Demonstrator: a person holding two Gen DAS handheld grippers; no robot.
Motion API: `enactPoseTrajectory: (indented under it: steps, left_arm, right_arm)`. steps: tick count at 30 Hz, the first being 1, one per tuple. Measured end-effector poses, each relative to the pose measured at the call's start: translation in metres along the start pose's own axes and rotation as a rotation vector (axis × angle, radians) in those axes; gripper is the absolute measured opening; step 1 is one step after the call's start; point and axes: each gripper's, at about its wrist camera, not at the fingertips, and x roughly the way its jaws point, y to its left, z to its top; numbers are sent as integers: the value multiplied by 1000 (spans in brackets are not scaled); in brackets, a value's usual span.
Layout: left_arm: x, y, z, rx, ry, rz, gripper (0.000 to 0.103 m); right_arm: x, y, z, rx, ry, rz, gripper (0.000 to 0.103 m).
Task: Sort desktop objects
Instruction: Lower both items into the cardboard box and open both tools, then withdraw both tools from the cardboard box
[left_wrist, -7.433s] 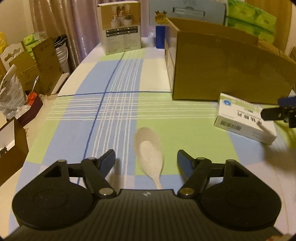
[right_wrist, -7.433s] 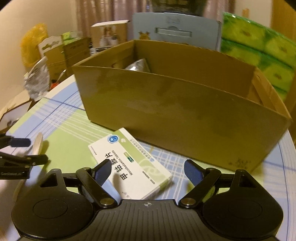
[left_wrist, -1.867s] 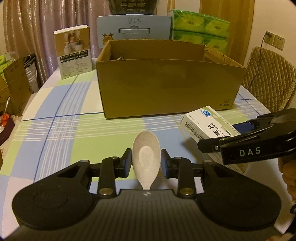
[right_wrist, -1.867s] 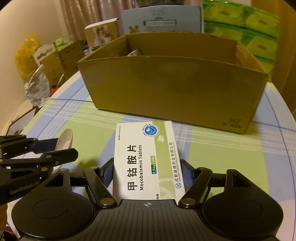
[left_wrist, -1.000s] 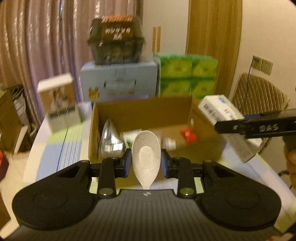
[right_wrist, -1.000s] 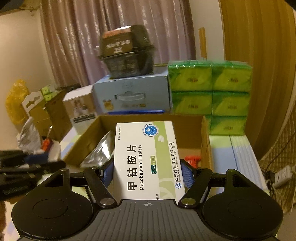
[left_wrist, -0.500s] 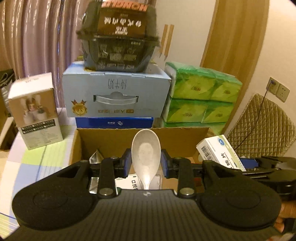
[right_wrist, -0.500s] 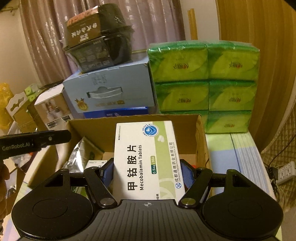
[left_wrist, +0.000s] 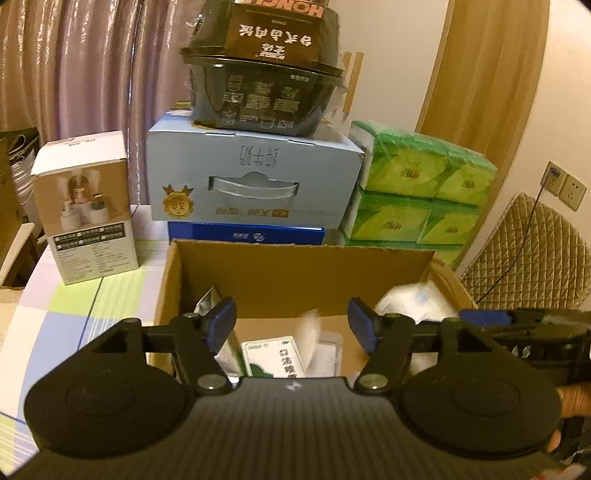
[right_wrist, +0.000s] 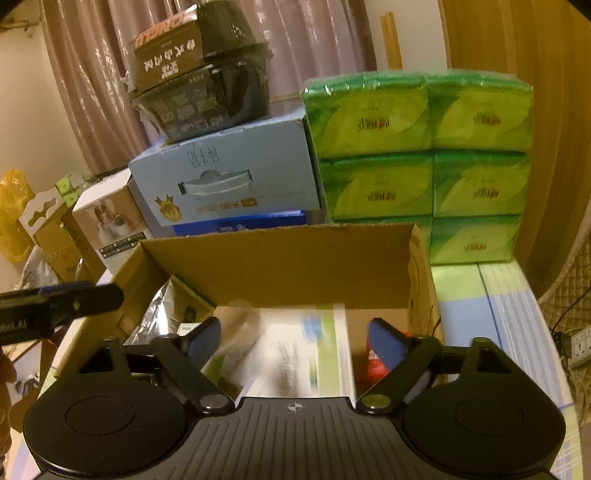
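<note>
I have both grippers tilted down over the open brown cardboard box (right_wrist: 280, 266), its corrugated walls plain and matte. My right gripper (right_wrist: 295, 343) has its jaws opening, and the flat white-and-green tablet box (right_wrist: 306, 362), blurred, sits between the fingers but clear of the pads. My left gripper (left_wrist: 291, 325) is opening too, the pale spoon (left_wrist: 310, 332) a smear beyond its spread fingers, inside the box.

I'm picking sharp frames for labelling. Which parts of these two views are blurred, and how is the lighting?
Left wrist view: the pale spoon below the opening left gripper is smeared; the cardboard box is sharp. Right wrist view: the medicine box between the opening right gripper fingers is streaked, its print unreadable. Both views: dim, warm light and fisheye bending at the edges.
</note>
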Motion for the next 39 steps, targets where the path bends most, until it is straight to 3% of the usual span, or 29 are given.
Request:
enactPoseTrajectory:
  steps: [7, 10, 15, 24, 39]
  left_arm:
    - [-23, 1, -13, 12, -2, 26, 79]
    - [-37, -2, -20, 12, -1, 44, 91]
    - [-66, -12, -29, 19, -5, 82, 102]
    - [-133, -37, -61, 20, 7, 159, 102]
    - [-238, -61, -133, -68, 24, 251, 102]
  right_arm:
    - [-26, 5, -3, -11, -14, -10, 95]
    - [-42, 9, -7, -23, -14, -15, 100]
    - [-72, 18, -22, -47, 17, -33, 101]
    - [-139, 36, -74, -36, 77, -40, 101]
    - [-238, 64, -143, -15, 30, -69, 101]
